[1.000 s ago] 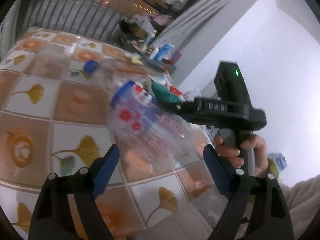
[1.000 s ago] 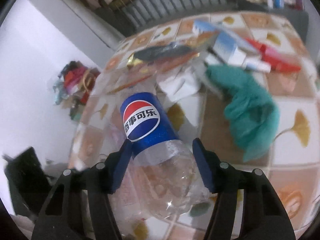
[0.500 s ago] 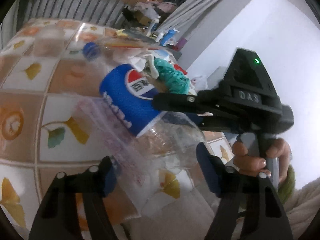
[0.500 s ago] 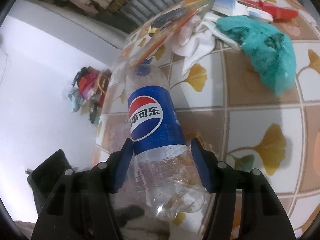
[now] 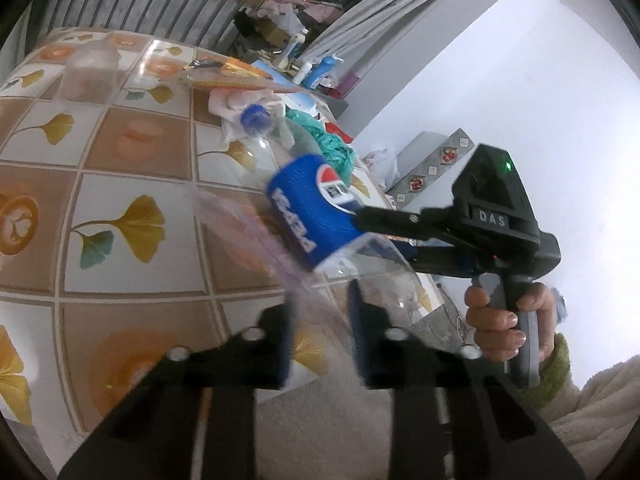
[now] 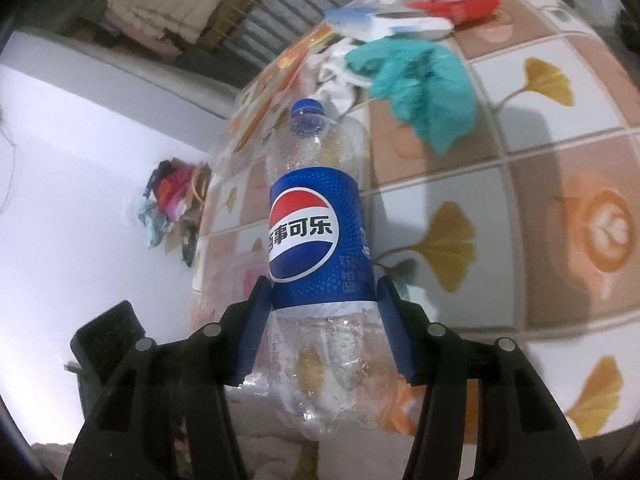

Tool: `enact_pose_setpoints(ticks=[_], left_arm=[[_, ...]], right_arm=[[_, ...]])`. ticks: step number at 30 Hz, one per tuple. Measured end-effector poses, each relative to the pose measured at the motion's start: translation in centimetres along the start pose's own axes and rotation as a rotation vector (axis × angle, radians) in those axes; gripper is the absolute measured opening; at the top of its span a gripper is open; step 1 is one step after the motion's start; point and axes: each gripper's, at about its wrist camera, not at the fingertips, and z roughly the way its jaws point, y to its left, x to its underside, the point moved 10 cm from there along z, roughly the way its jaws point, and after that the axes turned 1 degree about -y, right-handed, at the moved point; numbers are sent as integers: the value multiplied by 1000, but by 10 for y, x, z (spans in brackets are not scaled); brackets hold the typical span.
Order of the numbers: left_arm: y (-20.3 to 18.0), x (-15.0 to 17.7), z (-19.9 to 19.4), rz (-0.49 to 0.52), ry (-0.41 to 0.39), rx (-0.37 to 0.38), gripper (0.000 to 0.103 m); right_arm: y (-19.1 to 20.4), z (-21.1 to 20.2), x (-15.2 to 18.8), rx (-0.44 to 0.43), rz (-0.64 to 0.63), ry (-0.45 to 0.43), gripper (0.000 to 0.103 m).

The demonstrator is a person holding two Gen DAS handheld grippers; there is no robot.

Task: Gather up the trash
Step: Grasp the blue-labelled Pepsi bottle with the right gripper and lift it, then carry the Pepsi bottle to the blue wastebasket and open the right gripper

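My right gripper [image 6: 322, 312] is shut on an empty clear Pepsi bottle [image 6: 316, 236] with a blue label and blue cap, held above the table's near edge. The bottle also shows in the left wrist view [image 5: 316, 216], with the right gripper [image 5: 372, 224] clamped on it. My left gripper [image 5: 320, 332] has its jaws closed to a narrow gap around a thin clear plastic bag [image 5: 256, 236] with a pinkish print. The bag hangs just left of the bottle.
The table has a tile-pattern cloth [image 5: 120, 224] with ginkgo leaves. On it lie a teal bag [image 6: 420, 76], white crumpled paper [image 5: 236, 100], flat packets [image 5: 236, 74], a red wrapper [image 6: 460, 4] and a clear plastic cup [image 5: 90, 76]. A white wall is behind the right gripper.
My left gripper has closed from wide open to a narrow gap on the plastic bag. The right gripper has lifted and turned the bottle more upright, nearer the table edge.
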Motion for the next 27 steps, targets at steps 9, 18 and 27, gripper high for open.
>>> enact_pose_setpoints(ticks=[9, 18, 27], left_arm=[[-4, -9, 4, 137, 15, -129, 6], [6, -3, 7, 198, 38, -240, 5], [11, -6, 8, 178, 32, -241, 5]], right_arm=[[-9, -28, 17, 107, -88, 11, 57], [12, 3, -7, 217, -202, -28, 70], [-7, 9, -7, 244, -227, 10, 58]])
